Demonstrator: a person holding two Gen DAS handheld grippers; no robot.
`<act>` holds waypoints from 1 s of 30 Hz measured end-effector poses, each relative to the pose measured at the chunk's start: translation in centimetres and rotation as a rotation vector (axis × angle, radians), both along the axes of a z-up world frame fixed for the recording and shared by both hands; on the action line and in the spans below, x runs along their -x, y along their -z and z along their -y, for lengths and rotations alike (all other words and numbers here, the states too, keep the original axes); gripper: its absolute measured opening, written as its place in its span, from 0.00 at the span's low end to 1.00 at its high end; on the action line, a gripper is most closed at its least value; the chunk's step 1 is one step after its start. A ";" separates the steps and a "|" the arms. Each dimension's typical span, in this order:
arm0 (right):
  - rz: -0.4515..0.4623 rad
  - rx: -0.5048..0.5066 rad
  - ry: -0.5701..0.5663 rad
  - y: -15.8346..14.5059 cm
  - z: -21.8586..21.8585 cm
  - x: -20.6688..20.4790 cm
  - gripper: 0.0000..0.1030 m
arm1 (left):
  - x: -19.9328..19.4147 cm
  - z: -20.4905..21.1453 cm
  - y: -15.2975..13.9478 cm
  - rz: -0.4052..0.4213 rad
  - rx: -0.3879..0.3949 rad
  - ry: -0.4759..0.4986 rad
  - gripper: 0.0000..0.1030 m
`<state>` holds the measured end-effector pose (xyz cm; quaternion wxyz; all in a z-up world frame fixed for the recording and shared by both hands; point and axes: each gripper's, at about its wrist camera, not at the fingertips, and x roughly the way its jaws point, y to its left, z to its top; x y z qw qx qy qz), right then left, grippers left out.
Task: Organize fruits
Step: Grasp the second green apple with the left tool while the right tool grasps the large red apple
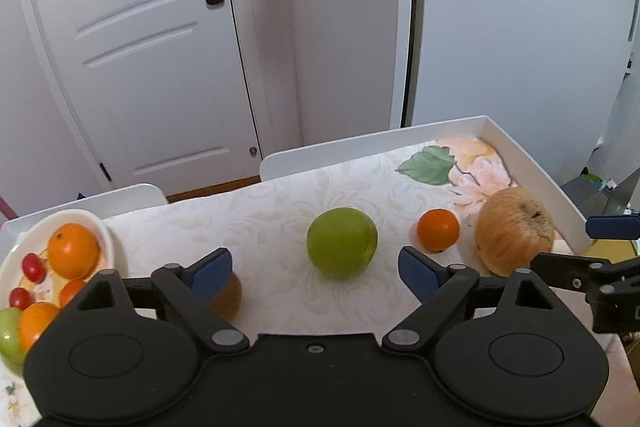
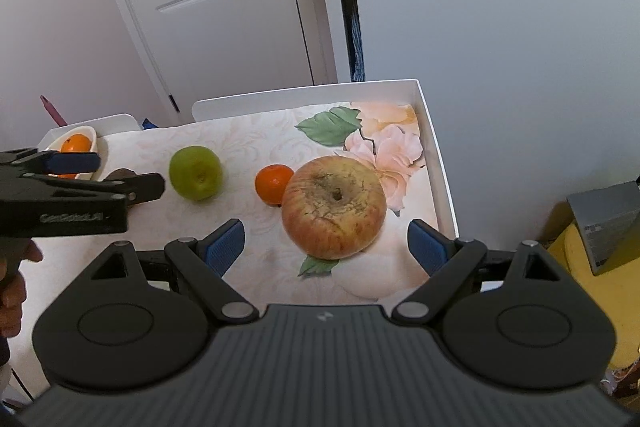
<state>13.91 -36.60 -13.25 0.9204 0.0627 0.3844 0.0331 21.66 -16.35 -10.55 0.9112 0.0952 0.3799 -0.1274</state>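
Note:
A green apple (image 1: 342, 242) lies on the table just ahead of my open left gripper (image 1: 316, 273), between its fingers' line but untouched. A small orange (image 1: 438, 229) and a large reddish-yellow apple (image 1: 514, 230) lie to its right. In the right wrist view my right gripper (image 2: 326, 247) is open with the large apple (image 2: 334, 206) just ahead between its blue pads; the small orange (image 2: 274, 183) touches the apple's left side and the green apple (image 2: 195, 173) lies further left. A white bowl (image 1: 105, 235) at the left holds oranges, cherries and a green fruit.
A brown object (image 1: 228, 297) sits partly hidden under my left finger. The table has a raised white rim (image 2: 434, 143) at the back and right. A white door (image 1: 152, 47) stands behind. The left gripper shows in the right wrist view (image 2: 92, 183).

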 end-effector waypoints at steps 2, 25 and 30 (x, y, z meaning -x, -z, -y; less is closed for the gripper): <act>0.003 0.005 -0.003 0.4 0.1 -0.4 1.00 | -0.7 0.2 0.6 -0.013 0.004 0.001 0.87; -0.021 -0.014 -0.029 2.5 -0.5 -3.8 1.00 | -5.4 1.3 3.8 -0.121 0.096 0.044 0.53; -0.025 -0.009 -0.033 2.6 -0.5 -4.1 0.99 | -4.9 1.0 3.5 -0.124 0.100 0.034 0.53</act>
